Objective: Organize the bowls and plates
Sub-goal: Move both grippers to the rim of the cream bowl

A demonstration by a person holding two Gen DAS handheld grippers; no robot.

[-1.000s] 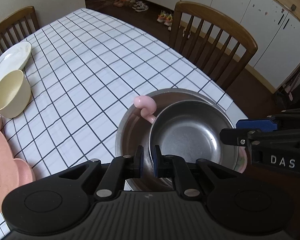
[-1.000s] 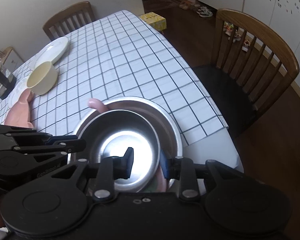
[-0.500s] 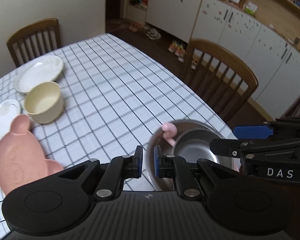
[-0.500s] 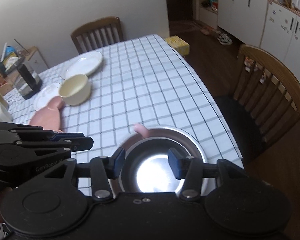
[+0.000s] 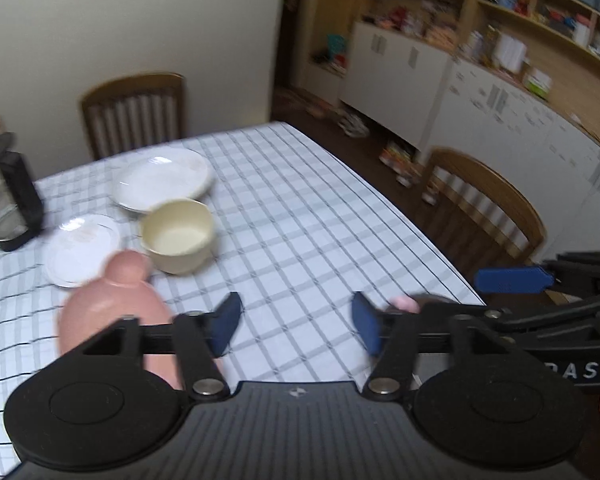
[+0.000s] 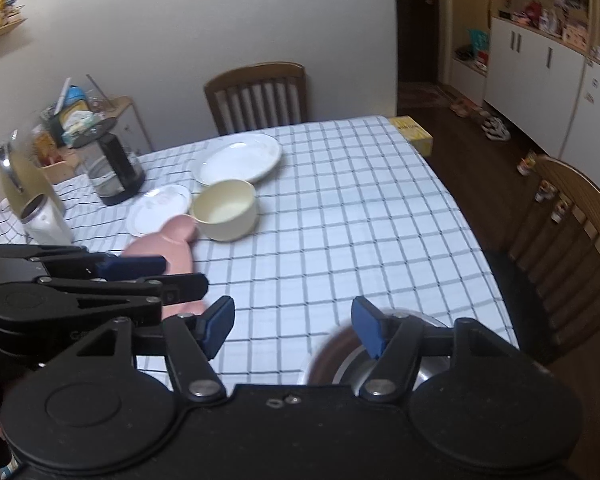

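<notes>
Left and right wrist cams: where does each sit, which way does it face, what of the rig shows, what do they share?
Left wrist: on the left gripper, looking forward and down across the checked table; own jaws opening, nothing between them; right gripper enters at right.
Right wrist: on the right gripper, same heading; jaws opening, empty; steel bowl below; left gripper at left.
Shared: cream bowl, large white plate, small plate, pink plate, kettle, far chair.
</notes>
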